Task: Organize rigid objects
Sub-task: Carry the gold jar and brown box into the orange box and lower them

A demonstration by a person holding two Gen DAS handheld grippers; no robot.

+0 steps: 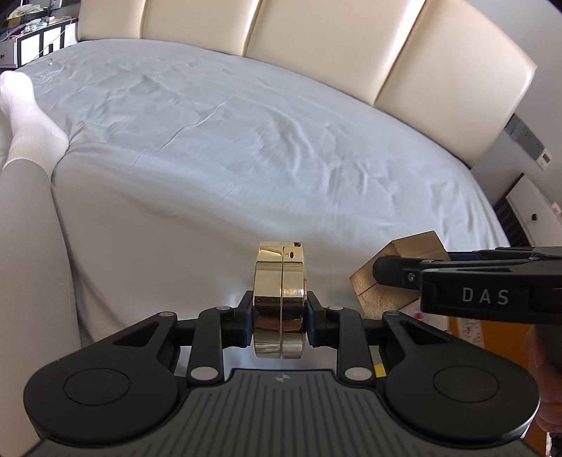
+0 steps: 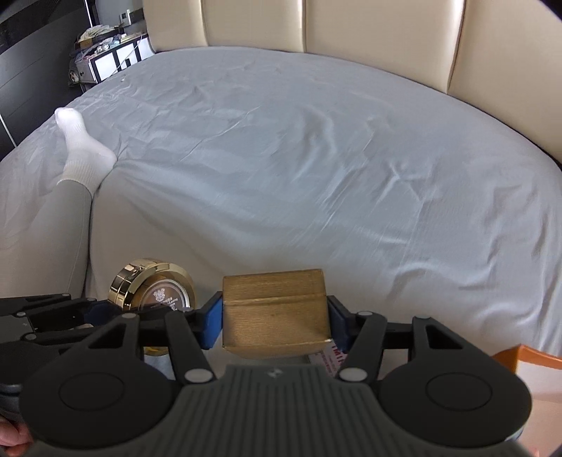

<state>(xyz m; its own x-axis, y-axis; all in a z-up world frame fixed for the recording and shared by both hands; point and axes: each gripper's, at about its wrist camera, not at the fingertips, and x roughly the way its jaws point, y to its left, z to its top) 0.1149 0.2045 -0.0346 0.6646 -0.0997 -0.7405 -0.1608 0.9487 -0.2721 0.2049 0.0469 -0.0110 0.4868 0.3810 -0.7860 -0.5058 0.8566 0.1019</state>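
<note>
Your left gripper (image 1: 280, 321) is squeezing a shiny gold round tin (image 1: 280, 302). The tin stands on its edge between the two fingers, and both pads press on its flat sides. In the left wrist view it sits at 6 o'clock, low in the middle.

Your right gripper (image 2: 275, 323) is holding a gold box (image 2: 275, 313). The blue pads (image 2: 213, 325) push on its two ends. In the right wrist view the box is at 6 o'clock, and the tin shows at 8 o'clock, just beside the box.

Both things are up over the gray bed sheet (image 1: 246, 147). Your leg with a white sock (image 2: 82, 151) lies on the bed at 10 o'clock. The cream headboard (image 2: 351, 24) is at 12 o'clock.
</note>
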